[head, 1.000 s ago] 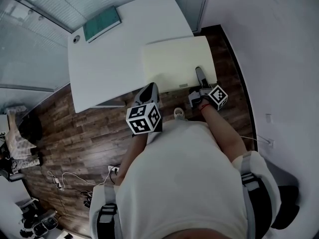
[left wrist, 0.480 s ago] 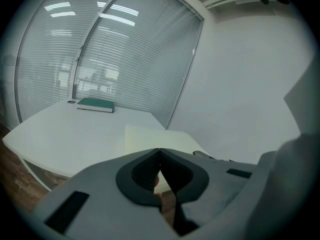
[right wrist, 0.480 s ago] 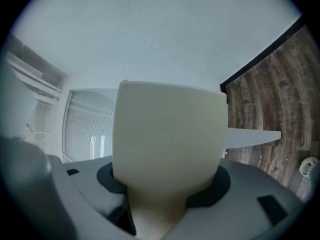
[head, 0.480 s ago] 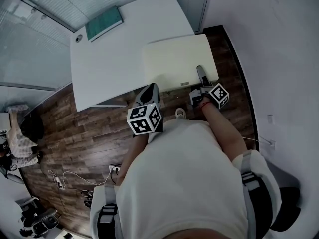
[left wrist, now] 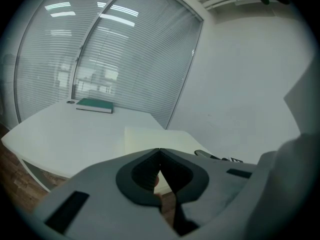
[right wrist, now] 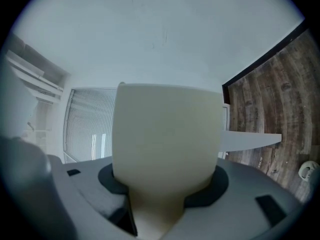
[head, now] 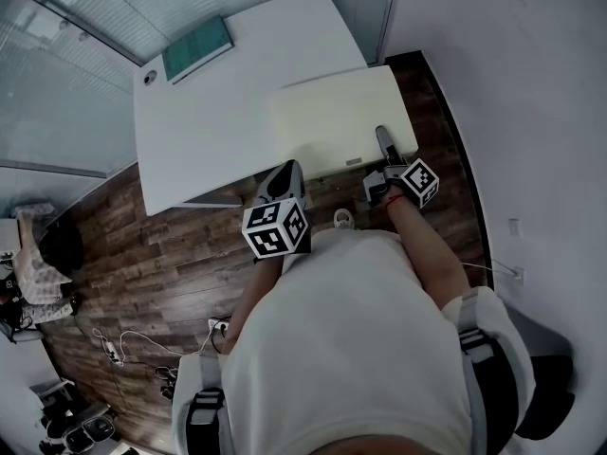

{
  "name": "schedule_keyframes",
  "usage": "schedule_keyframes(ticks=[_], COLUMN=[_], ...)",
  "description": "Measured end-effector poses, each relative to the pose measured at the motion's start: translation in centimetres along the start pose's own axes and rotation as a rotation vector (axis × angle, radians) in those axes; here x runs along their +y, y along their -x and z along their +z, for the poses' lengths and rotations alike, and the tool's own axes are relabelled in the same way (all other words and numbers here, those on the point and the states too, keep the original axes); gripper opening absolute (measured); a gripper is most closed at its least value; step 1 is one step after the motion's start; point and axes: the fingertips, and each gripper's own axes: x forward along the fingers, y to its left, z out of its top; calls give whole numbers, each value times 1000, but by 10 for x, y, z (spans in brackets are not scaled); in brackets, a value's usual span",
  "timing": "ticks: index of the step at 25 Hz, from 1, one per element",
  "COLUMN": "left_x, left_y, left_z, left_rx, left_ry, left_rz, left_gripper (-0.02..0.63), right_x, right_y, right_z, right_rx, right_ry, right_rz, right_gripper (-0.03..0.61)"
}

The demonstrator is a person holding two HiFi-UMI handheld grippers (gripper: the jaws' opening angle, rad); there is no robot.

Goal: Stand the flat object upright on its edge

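Note:
A flat cream board (head: 337,117) lies on the right end of the white table (head: 209,112), and its near edge sticks out past the tabletop. My right gripper (head: 382,142) reaches level onto that near edge. Its jaws have just been closing with the board between them. In the right gripper view the board (right wrist: 167,129) fills the space between the pads of my right gripper (right wrist: 165,186), pinched there. My left gripper (head: 287,172) hovers by the table's front edge, left of the board, shut and empty (left wrist: 159,151). The left gripper view shows the board (left wrist: 150,136) ahead.
A green book (head: 196,45) lies at the table's far left corner, also in the left gripper view (left wrist: 94,105). A glass wall with blinds runs behind the table. A white wall stands at the right. Dark wooden floor (head: 161,263) lies below, with cables (head: 114,344).

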Motion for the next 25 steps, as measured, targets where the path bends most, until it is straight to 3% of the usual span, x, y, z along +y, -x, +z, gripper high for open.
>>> schedule_keyframes(ticks=[10, 25], left_x=[1, -4], left_y=[-3, -10], left_z=[6, 6], left_rx=[-17, -39], left_ry=[5, 23], left_rz=[-2, 19], left_gripper=[18, 18], right_x=[31, 98], right_y=[-2, -20], right_z=[10, 30], right_rx=[19, 60], right_ry=[91, 376], right_rz=[1, 24], right_gripper=[265, 259])
